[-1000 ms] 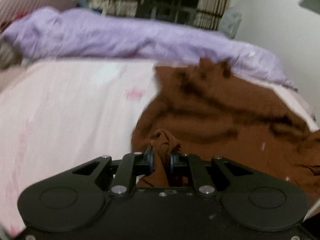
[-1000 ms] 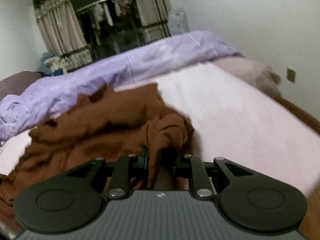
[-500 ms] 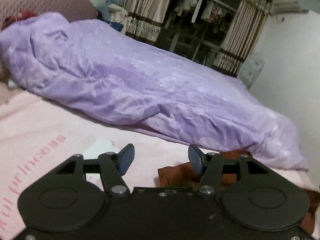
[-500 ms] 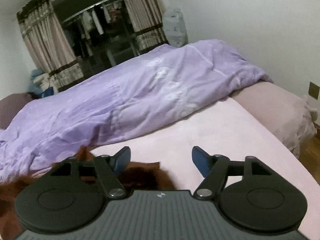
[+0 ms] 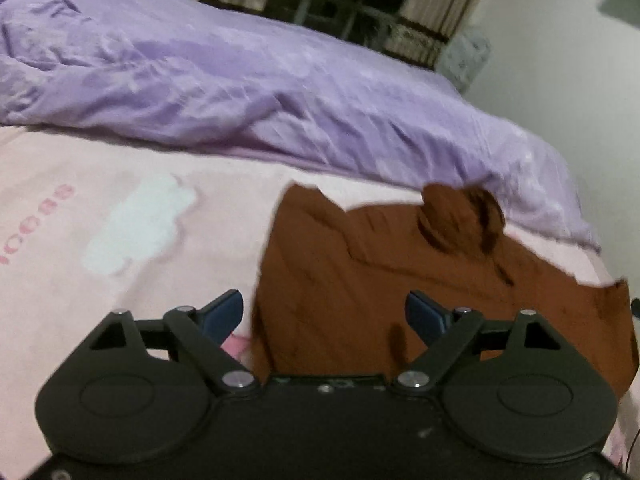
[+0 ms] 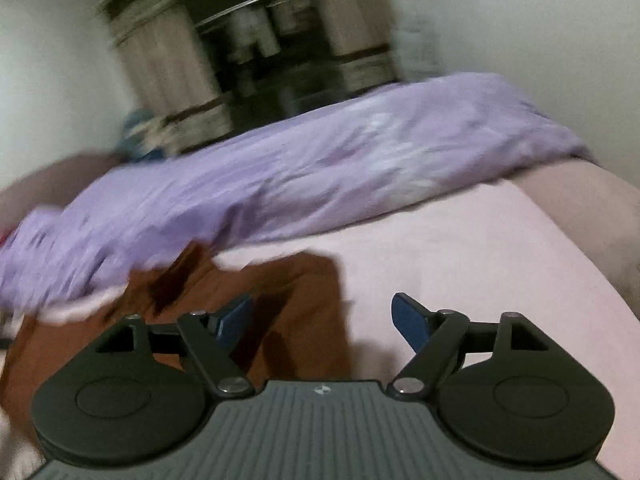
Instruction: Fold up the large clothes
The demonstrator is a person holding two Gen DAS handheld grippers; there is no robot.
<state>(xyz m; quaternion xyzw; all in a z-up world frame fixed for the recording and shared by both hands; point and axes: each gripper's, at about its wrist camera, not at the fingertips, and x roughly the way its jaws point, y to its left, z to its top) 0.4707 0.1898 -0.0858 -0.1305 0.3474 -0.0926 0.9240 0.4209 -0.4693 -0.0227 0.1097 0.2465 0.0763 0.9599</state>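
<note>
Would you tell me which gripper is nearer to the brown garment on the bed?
Left. The left gripper hangs directly over the brown garment, jaws opening, nothing pinched. The right gripper straddles its edge, partly over the pink sheet.

A big bed (image 5: 120,264) has a pink sheet with pink letters and a white patch on it. A crumpled purple blanket (image 5: 280,92) lies along its far side. Behind it hang striped curtains (image 6: 168,60) by a dark closet with clothes, and the walls (image 6: 500,12) are plain white.
</note>
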